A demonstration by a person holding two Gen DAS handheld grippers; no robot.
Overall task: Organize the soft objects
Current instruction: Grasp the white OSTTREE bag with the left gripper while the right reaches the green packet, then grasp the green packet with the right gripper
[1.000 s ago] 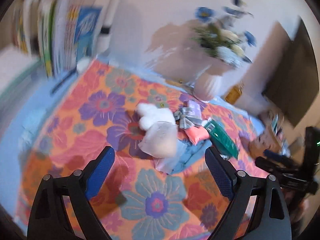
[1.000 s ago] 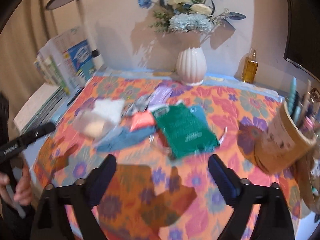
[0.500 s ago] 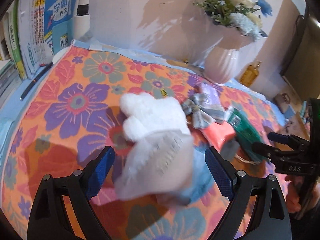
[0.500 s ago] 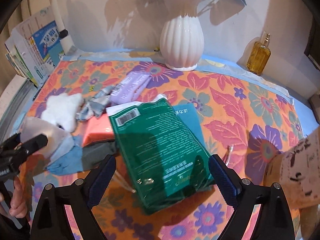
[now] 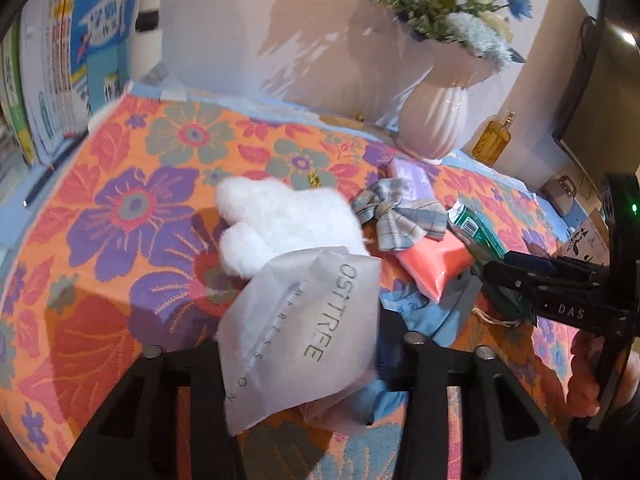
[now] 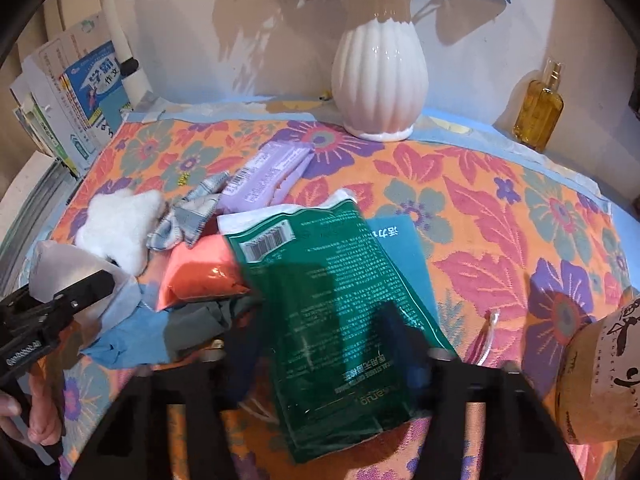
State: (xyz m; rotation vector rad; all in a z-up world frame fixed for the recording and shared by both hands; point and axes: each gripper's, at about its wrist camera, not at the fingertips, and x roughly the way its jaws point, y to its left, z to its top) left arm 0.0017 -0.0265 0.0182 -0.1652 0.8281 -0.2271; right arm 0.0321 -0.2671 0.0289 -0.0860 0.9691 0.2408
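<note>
Soft things lie piled on the floral cloth (image 5: 120, 208): a white plush star (image 5: 280, 216), a plaid bow (image 5: 400, 216), a coral packet (image 5: 432, 264), a purple packet (image 6: 268, 176) and a blue cloth (image 5: 416, 312). My left gripper (image 5: 300, 344) is closing on a translucent white pouch (image 5: 312, 320). The pouch bulges up between the fingers and hides both pads. My right gripper (image 6: 324, 340) is closing on a green packet (image 6: 320, 264). Its blurred fingers press in at the packet's near end, which overlaps a teal sheet (image 6: 404, 256).
A white ribbed vase (image 6: 378, 76) with flowers and an amber bottle (image 6: 538, 108) stand at the back wall. Books (image 5: 80, 72) lean at the far left, with a pen (image 5: 48, 176) beside them. A tan paper container (image 6: 600, 380) stands at the right edge.
Both grippers came down and in over the pile. Their jaws narrowed from wide open, the left around the white pouch and the right around the green packet.
</note>
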